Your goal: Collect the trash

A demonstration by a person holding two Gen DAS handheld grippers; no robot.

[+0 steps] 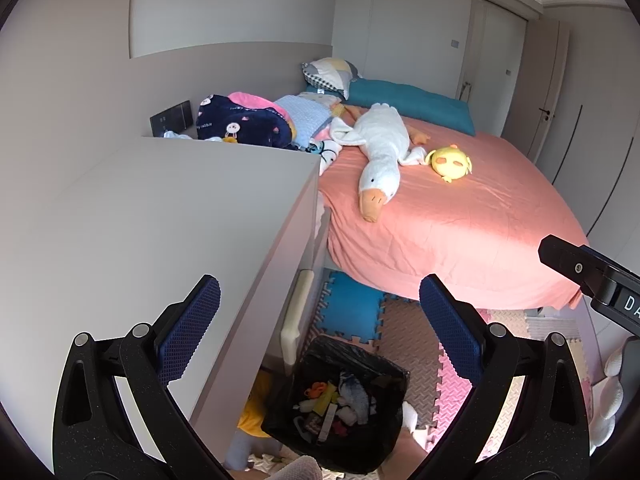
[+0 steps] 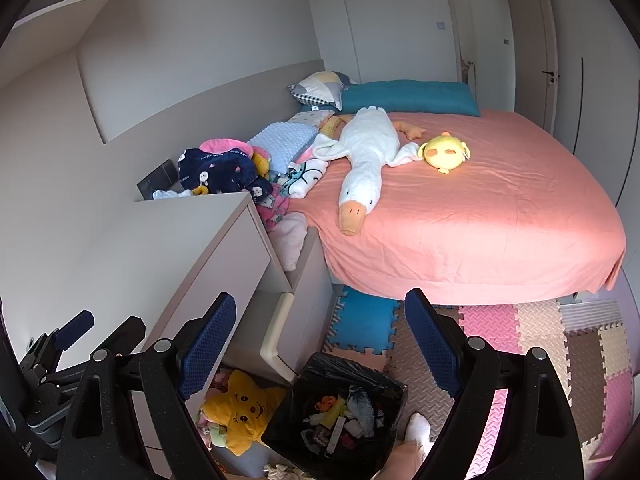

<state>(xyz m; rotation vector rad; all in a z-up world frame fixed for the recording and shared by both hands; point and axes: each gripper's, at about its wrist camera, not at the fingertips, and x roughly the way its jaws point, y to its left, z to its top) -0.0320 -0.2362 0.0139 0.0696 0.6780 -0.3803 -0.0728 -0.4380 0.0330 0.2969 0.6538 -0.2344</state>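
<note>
A trash bin lined with a black bag (image 1: 340, 404) stands on the floor beside the white cabinet (image 1: 160, 220); it holds several mixed scraps. It also shows in the right wrist view (image 2: 340, 412). My left gripper (image 1: 320, 320) is open and empty, above the cabinet edge and the bin. My right gripper (image 2: 320, 340) is open and empty, above the bin. The right gripper's black body shows at the right edge of the left wrist view (image 1: 592, 276); the left gripper shows at the lower left of the right wrist view (image 2: 60, 360).
A bed with a pink sheet (image 2: 480, 220) carries a white goose plush (image 2: 364, 160), a yellow chick plush (image 2: 444, 152), pillows and piled clothes (image 2: 224, 172). Foam puzzle mats (image 2: 540, 340) cover the floor. A yellow star plush (image 2: 240, 408) lies beside the bin.
</note>
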